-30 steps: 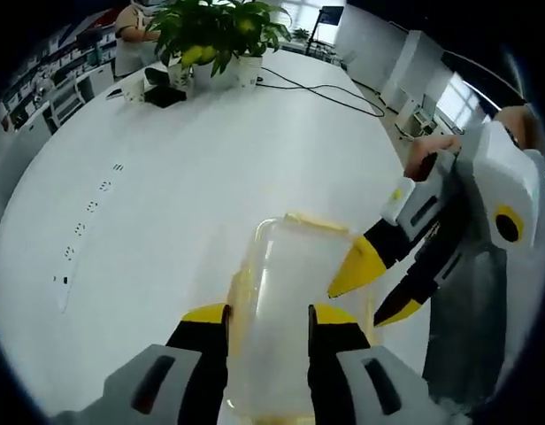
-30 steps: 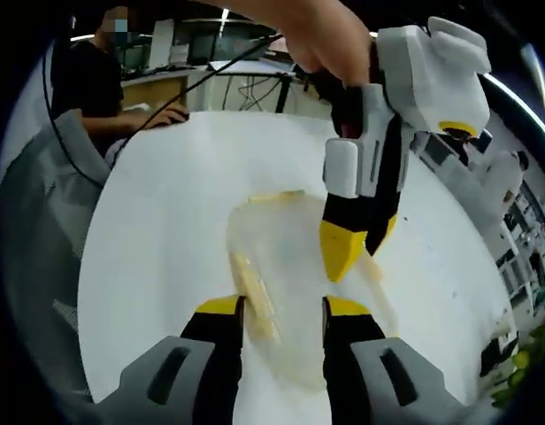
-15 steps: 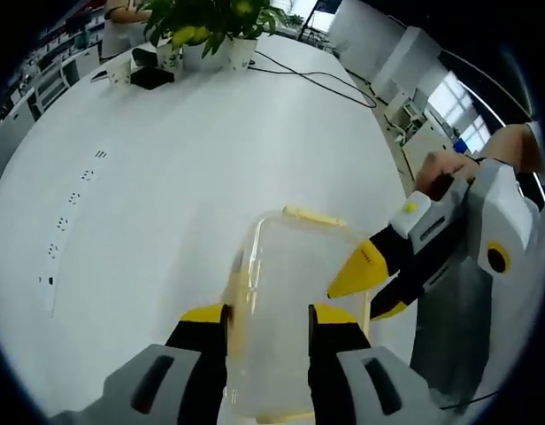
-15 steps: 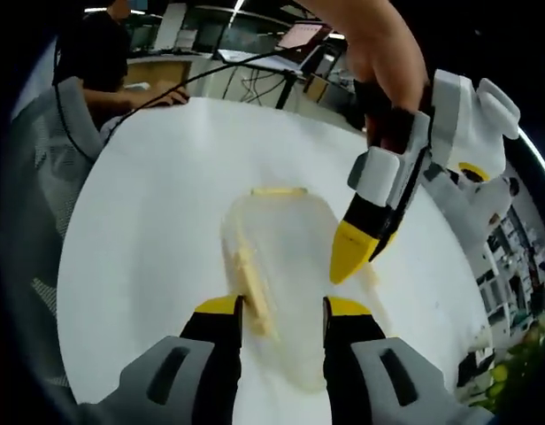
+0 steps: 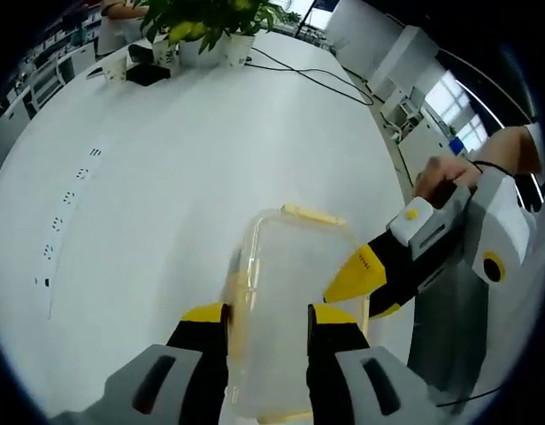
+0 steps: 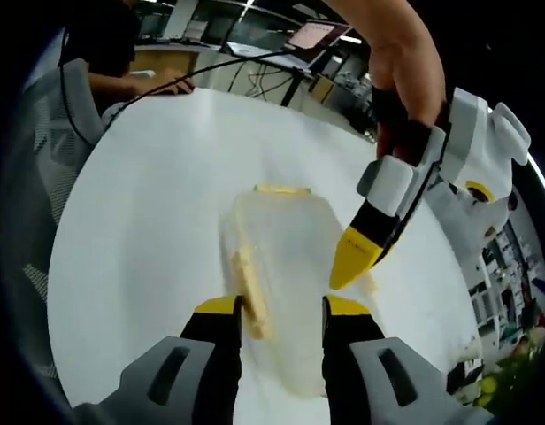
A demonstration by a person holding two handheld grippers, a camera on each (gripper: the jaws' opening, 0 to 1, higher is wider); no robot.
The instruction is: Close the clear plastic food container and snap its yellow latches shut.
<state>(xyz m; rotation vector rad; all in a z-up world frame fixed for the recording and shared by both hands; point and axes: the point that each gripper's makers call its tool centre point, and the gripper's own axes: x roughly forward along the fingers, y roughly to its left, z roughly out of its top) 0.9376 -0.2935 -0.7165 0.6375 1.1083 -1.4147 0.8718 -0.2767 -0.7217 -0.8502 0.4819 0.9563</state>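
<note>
The clear container lies on the white table with its lid on, just beyond both grippers. The left gripper hangs over its near end, jaws apart with the container between them. The right gripper does likewise, jaws apart over the container, a yellow latch by its left jaw. Potted plants stand at the far table edge.
</note>
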